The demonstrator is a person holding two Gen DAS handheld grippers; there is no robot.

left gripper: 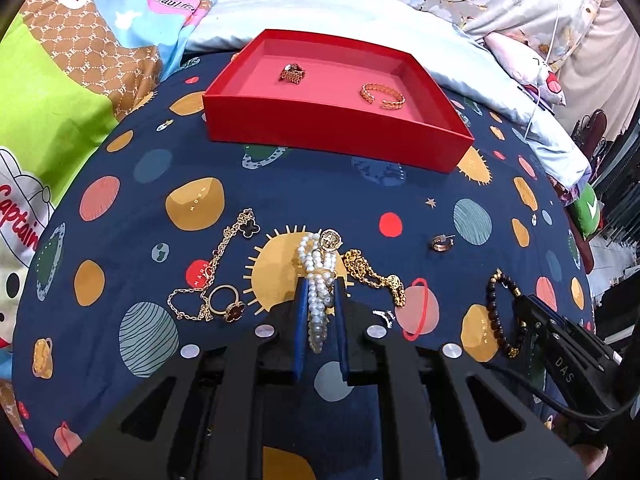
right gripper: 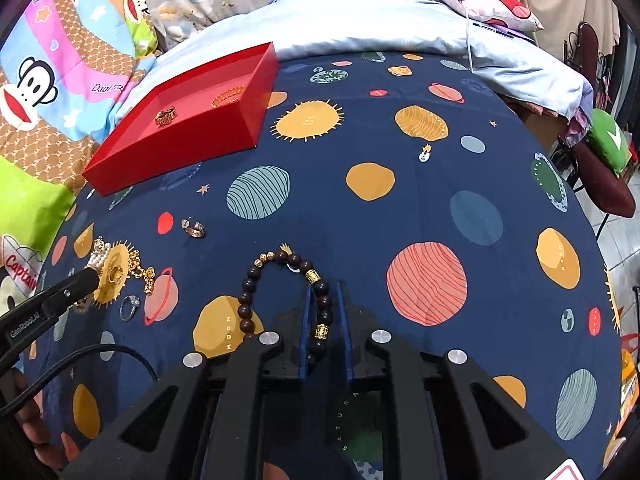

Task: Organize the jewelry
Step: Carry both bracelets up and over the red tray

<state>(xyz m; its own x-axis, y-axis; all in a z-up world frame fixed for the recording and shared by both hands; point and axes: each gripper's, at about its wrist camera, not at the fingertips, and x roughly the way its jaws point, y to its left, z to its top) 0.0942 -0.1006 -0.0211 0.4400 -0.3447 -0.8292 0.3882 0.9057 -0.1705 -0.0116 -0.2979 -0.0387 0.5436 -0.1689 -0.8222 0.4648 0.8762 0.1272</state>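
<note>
In the left wrist view my left gripper [left gripper: 320, 280] is shut on a white pearl bracelet [left gripper: 316, 264], which lies on the planet-print cloth. In the right wrist view my right gripper [right gripper: 324, 285] has its blue pads closed around one side of a dark bead bracelet [right gripper: 246, 304]; the rest of that loop lies on the cloth. A red box [left gripper: 336, 136] stands beyond, holding a gold cuff [left gripper: 383, 96] and a small gold piece [left gripper: 292, 73]. The right gripper [left gripper: 520, 306] also shows at the left view's right edge, and the left gripper [right gripper: 90, 276] at the right view's left edge.
Loose on the cloth are a gold clover chain [left gripper: 224, 268], a clover ring [left gripper: 226, 304], a gold necklace [left gripper: 372, 272], a silver ring [right gripper: 130, 307] and a small hoop [left gripper: 440, 242]. Pale blue bedding [left gripper: 360, 12] and cartoon quilts [left gripper: 80, 40] surround the cloth.
</note>
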